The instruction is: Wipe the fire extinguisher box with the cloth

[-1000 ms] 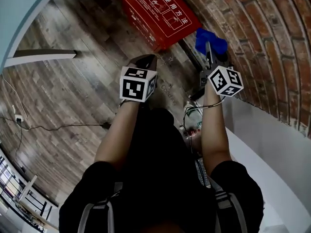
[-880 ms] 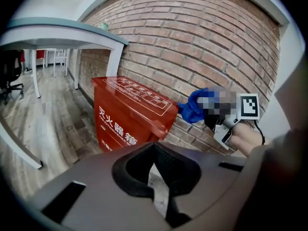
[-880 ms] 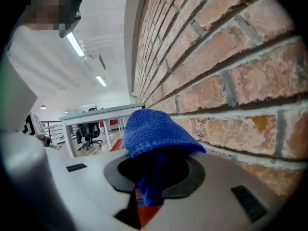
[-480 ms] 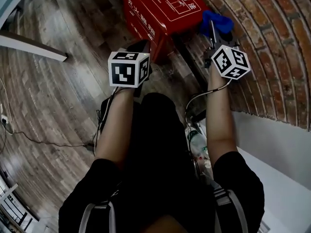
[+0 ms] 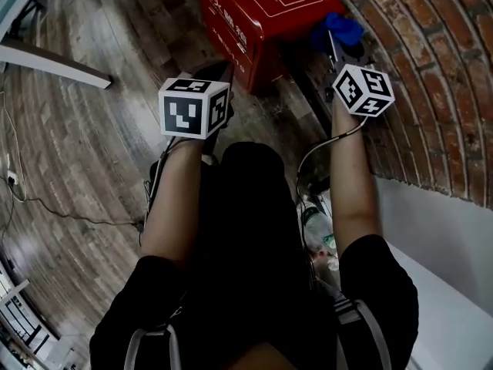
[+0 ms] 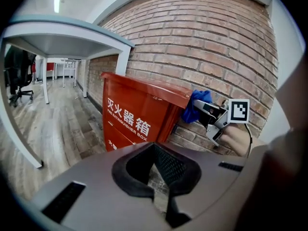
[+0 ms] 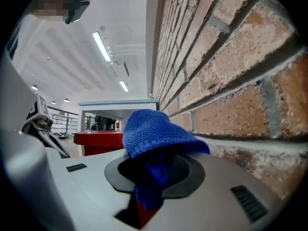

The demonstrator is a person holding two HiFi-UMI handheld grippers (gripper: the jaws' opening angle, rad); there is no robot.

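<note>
Cloth (image 5: 340, 29) pinched in right gripper (image 5: 333, 45) — box (image 5: 254, 10) just to its left; left gripper (image 5: 222, 72) pressed together, empty, facing the box front.

Ceiling lights (image 7: 102, 46) are glaring white, the head view is looking dim, and wide lenses are bending the brick wall (image 5: 431, 68) and blackening the corners.

This looks like an office or shared workspace in a loft style. A red fire extinguisher box (image 6: 139, 117) stands on a wood plank floor (image 5: 77, 129) against a bare brick wall (image 6: 207, 47). Beyond the box along that wall is a white tabletop (image 6: 62, 35) on white legs. A black office chair (image 6: 17, 76) sits farther off, and strip lights (image 7: 103, 46) run overhead.
</note>
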